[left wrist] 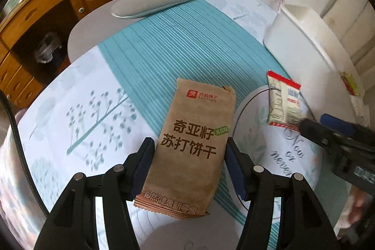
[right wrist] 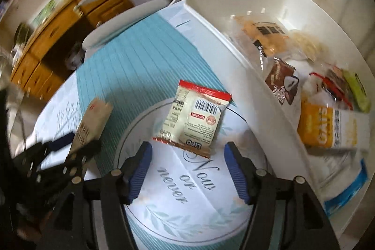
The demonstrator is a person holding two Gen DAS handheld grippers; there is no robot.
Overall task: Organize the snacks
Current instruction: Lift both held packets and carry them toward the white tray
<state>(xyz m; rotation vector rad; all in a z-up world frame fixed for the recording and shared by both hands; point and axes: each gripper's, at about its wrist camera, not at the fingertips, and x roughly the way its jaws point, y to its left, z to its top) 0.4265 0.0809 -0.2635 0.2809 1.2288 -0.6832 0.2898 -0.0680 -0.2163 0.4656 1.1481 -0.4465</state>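
My left gripper (left wrist: 190, 151) is shut on a brown soda-cracker packet (left wrist: 194, 144) and holds it above the table; it also shows in the right wrist view (right wrist: 93, 118). A white and red LiPO snack packet (right wrist: 194, 121) lies on the tablecloth, also in the left wrist view (left wrist: 283, 104). My right gripper (right wrist: 186, 156) is open, just short of that packet, with nothing between its fingers. The right gripper shows at the right edge of the left wrist view (left wrist: 314, 125). A white bin (right wrist: 234, 43) to the right holds several snacks, among them an orange oats pack (right wrist: 325, 128).
The table has a teal and white printed cloth (left wrist: 150, 50). A grey chair (left wrist: 152, 3) stands at its far side. A wooden cabinet (left wrist: 35, 22) is behind on the left. The white bin (left wrist: 302, 39) sits at the right edge by a wall.
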